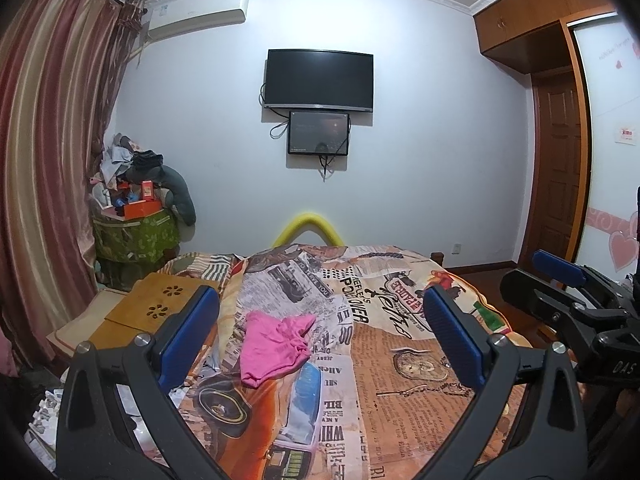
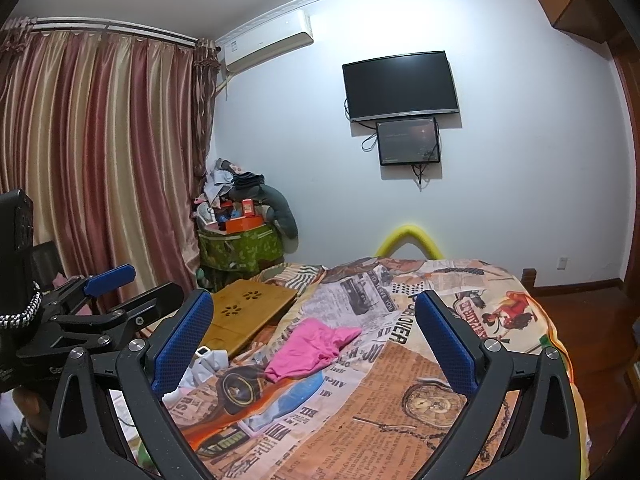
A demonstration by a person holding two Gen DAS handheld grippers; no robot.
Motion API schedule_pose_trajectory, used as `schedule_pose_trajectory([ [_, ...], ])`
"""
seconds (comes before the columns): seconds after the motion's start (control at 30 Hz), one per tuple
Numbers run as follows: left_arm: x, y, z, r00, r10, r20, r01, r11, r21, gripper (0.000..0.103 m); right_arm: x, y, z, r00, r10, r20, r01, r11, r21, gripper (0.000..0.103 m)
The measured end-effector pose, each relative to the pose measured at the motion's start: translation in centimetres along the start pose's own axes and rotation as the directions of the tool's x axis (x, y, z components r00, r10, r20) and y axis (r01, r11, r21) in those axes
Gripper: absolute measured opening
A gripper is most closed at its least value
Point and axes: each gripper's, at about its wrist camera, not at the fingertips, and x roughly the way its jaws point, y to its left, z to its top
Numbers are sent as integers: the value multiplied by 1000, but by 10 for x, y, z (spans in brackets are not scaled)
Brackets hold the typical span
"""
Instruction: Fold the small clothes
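Pink cloth: the small pink cloth [image 1: 276, 346] lies on the bed cover [image 1: 400, 380], ahead of both grippers and a bit below them. It looks bunched and wrinkly, not in a neat flat shape, so I think it is not folded tidy.

Left gripper: the left gripper [image 1: 320, 336] is up in the air with its two blue fingers far apart. It holds nothing. The pink cloth shows in the gap between its fingers, maybe so the person can aim at it.

Right gripper: the right gripper [image 2: 314, 340] is wide apart too, and nothing is in it. The cloth is ahead of it and a little to its left side.

Side by side: the two grippers are close together, each one showing at the edge of the other's view, both pointing at the bed.

Bed cover: it is flat and soft with a busy newspaper print, a good place to lay clothes out.

Wooden board: a wooden board [image 2: 248, 312] lies ahead and left of both grippers, beyond the cloth and apart from it.

What I cannot tell: whether the cloth waits for folding or was put down after a try.
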Motion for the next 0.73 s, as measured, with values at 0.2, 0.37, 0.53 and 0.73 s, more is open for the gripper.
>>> schedule_pose_trajectory([
  [0.2, 0, 0, 1, 1000, 0, -1, 0, 1000, 0, 103, 0, -1, 2, 1000, -7, 3, 7, 1000, 7, 101],
  [0.37, 1, 0, 2, 1000, -3, -3, 3, 1000, 1, 103, 0, -1, 2, 1000, -9, 2, 9, 1000, 9, 101],
  [0.53, 1, 1, 2, 1000, -8, -7, 8, 1000, 1, 103, 0, -2, 2, 1000, -8, 2, 8, 1000, 9, 101],
  [0.73, 3, 2, 2, 1000, -12, -13, 12, 1000, 3, 103, 0, -2, 2, 1000, -8, 1, 8, 1000, 9, 101],
])
